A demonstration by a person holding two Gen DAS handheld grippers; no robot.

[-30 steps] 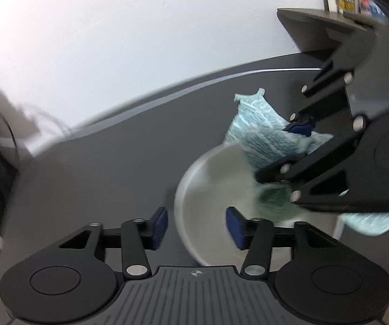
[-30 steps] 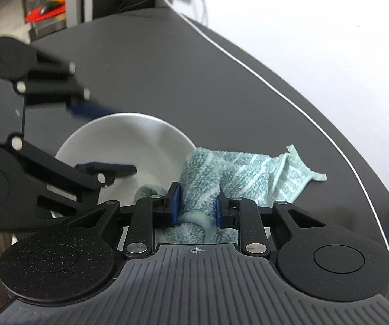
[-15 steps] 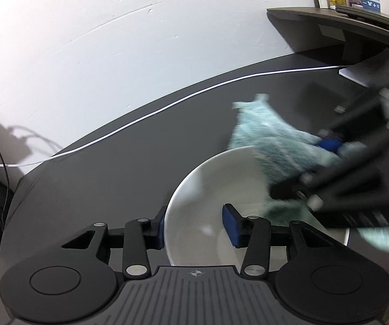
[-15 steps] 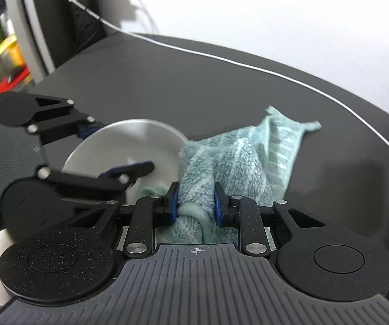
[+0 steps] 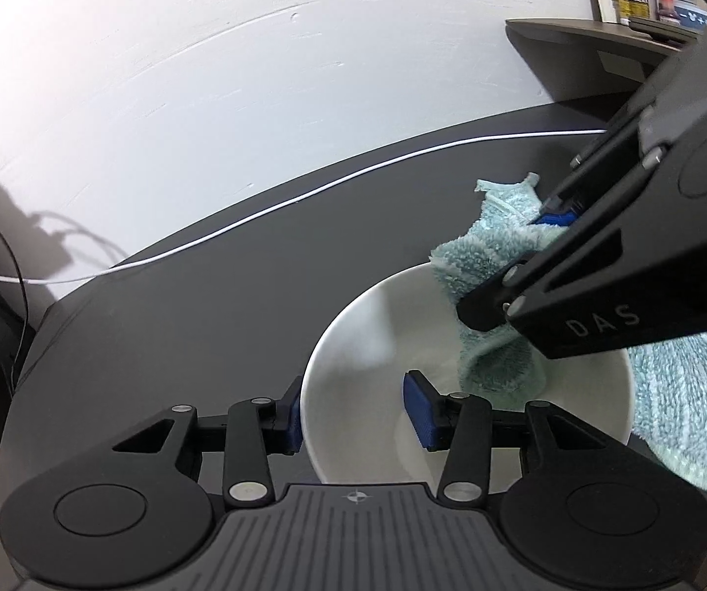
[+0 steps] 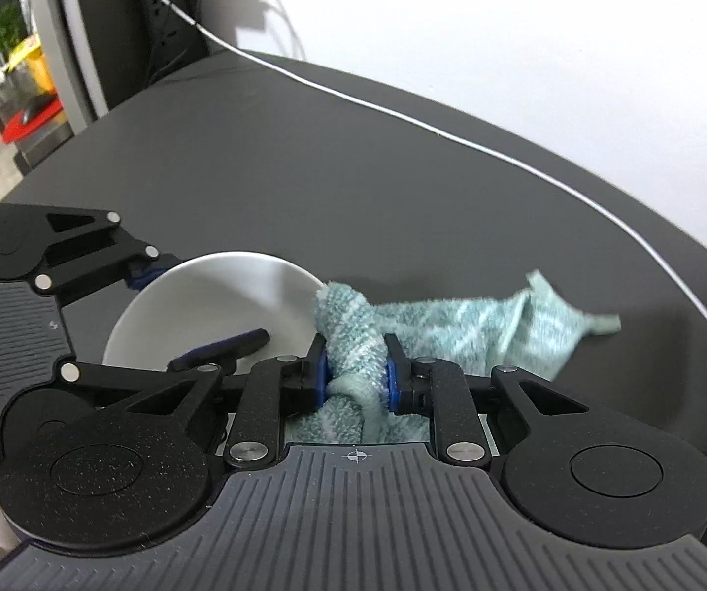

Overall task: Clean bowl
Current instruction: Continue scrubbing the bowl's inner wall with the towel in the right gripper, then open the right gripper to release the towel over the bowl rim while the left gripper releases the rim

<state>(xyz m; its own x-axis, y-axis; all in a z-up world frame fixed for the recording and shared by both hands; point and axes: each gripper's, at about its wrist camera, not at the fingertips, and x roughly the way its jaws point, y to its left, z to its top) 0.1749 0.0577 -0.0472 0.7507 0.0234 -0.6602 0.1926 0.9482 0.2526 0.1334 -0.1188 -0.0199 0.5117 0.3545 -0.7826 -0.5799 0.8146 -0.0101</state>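
Right gripper [image 6: 355, 377] jaws clamped on bunched teal terry cloth [image 6: 353, 340], its fold hanging into the white ceramic bowl [image 5: 353, 340] at 3 o'clock. Left gripper [image 5: 355, 411] jaws apart, straddling the bowl's near rim at 7 o'clock; contact unclear. Bowl sits on dark grey surface [image 5: 195, 305]; cloth tail trails outside.

A dark grey table [image 6: 304, 172] with a rounded edge stands against a white wall. On it rests a white bowl [image 5: 353, 344], and a teal striped towel [image 6: 476, 325] drapes from the bowl's rim onto the tabletop beside it. A thin white cable [image 5: 304, 197] runs along the table's far edge, close to the wall.
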